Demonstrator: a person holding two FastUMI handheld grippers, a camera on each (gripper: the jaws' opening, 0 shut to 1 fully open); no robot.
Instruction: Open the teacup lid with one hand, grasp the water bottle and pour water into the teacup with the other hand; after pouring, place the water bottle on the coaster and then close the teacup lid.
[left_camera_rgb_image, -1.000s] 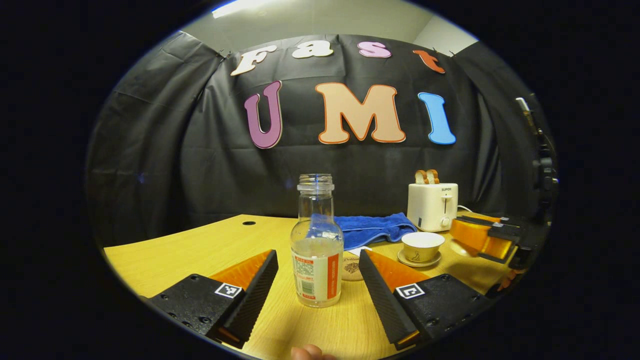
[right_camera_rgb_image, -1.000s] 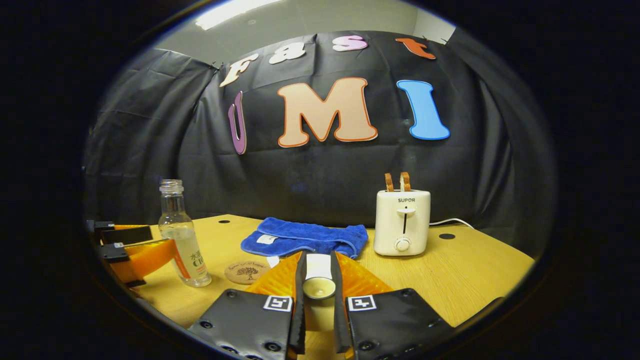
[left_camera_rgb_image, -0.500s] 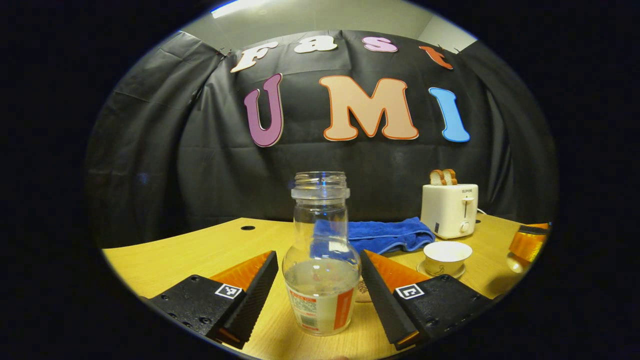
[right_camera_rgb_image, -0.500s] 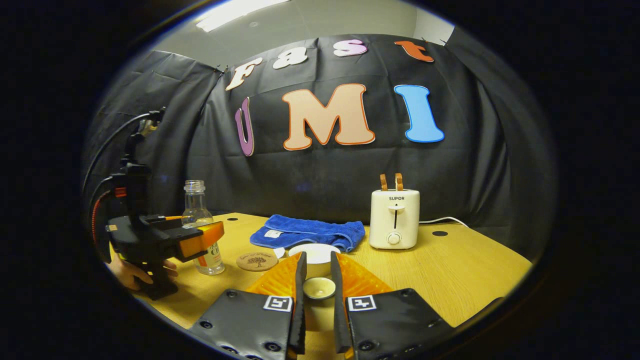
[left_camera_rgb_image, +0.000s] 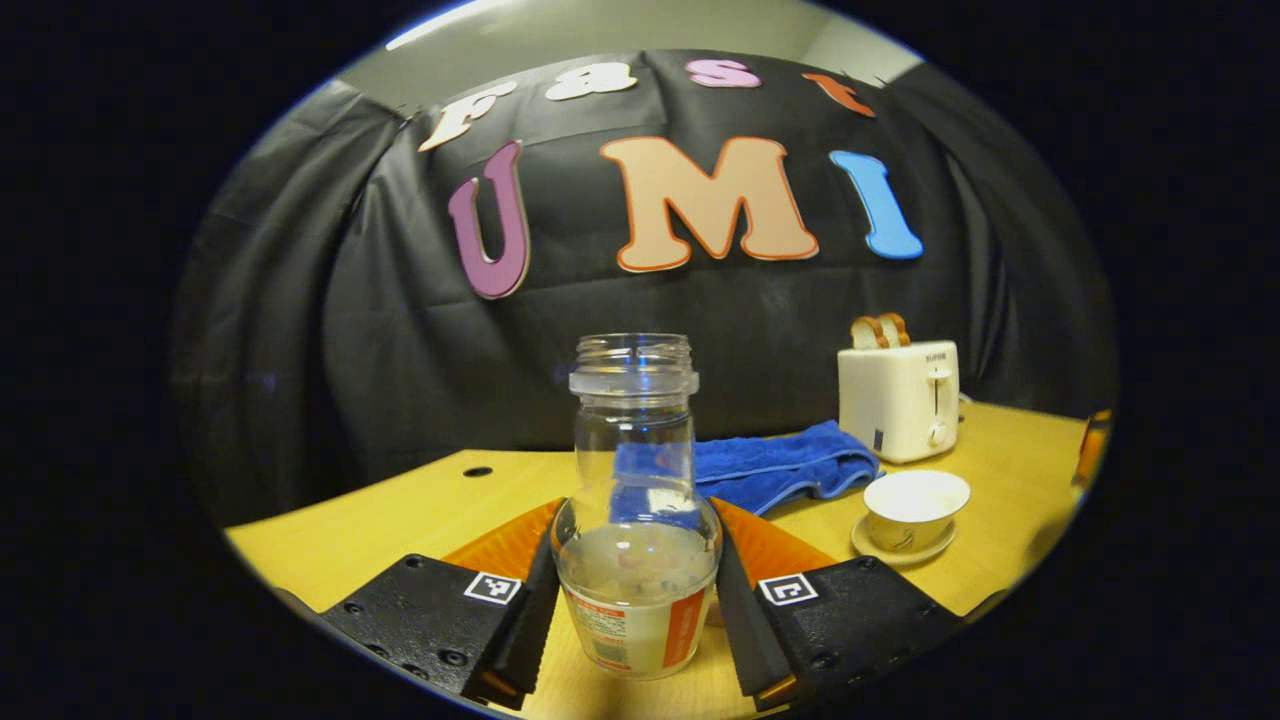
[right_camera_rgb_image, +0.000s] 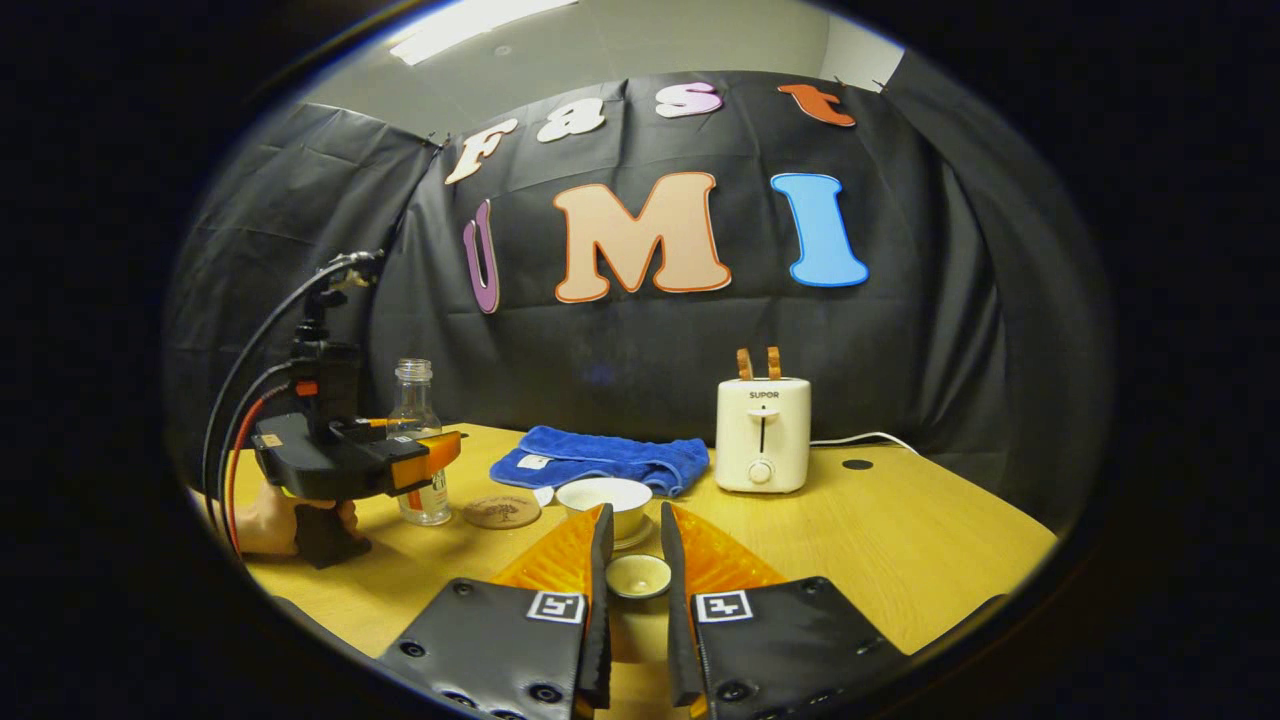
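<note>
2 steps look done: on the table (right_camera_rgb_image: 900, 530) the teacup (right_camera_rgb_image: 605, 500) stands uncovered, the right hand-held gripper (right_camera_rgb_image: 632, 600) clamped on its lid (right_camera_rgb_image: 638, 576), and the left hand-held gripper (left_camera_rgb_image: 635, 610) squeezes the upright water bottle (left_camera_rgb_image: 635, 520); pouring, setting it on the coaster (right_camera_rgb_image: 502, 511) and re-lidding remain

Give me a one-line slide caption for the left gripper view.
Left gripper closes around the uncapped water bottle on the wooden table, the open teacup waiting nearby.
</note>
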